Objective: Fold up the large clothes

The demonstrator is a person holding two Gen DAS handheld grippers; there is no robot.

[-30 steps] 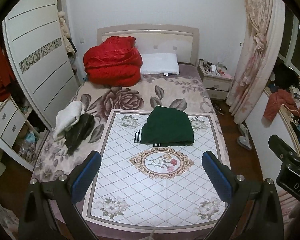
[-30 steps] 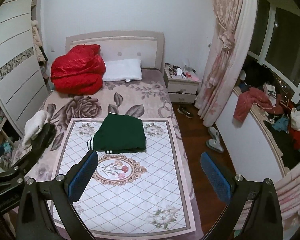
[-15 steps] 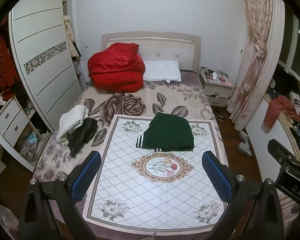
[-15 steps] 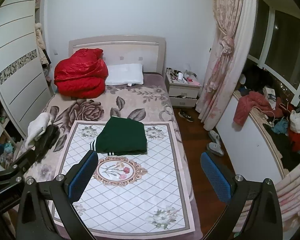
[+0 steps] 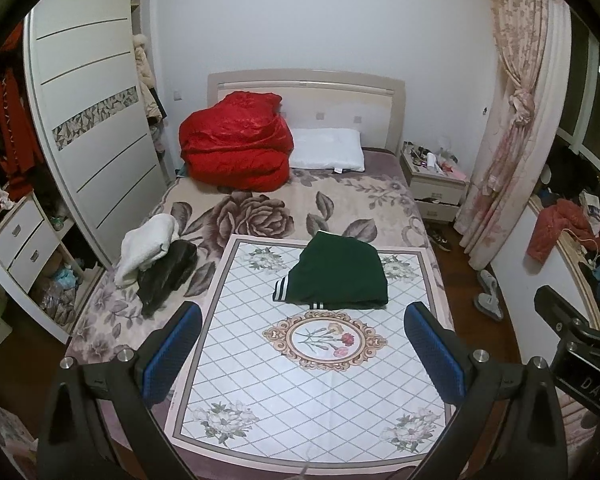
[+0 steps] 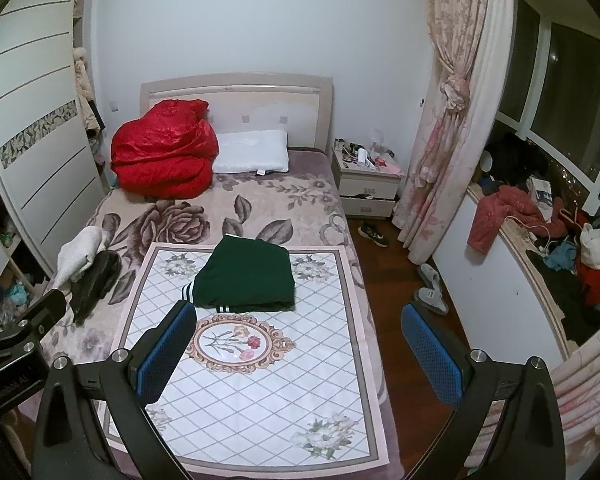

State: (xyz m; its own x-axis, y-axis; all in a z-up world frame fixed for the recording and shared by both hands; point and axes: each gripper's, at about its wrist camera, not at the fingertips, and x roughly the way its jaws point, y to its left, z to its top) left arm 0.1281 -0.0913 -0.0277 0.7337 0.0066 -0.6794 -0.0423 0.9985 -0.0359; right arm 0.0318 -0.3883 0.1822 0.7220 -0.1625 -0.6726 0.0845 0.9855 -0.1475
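While both grippers, left gripper (image 5: 300, 350) and right gripper (image 6: 300, 348), hung wide and empty, the green garment (image 5: 336, 276) at frame centre looked folded; squaring edges seemed wise

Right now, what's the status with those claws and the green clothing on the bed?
Left claw open, empty. Right claw open, empty. Green garment lies folded on the patterned mat. White and black clothes heaped beside the mat, not blocking.

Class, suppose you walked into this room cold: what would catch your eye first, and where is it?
Probably the bright red quilt bunched against the headboard, left of the white pillow. Next, the folded dark green garment with striped cuffs, lying at the far end of the patterned mat spread over the bed.
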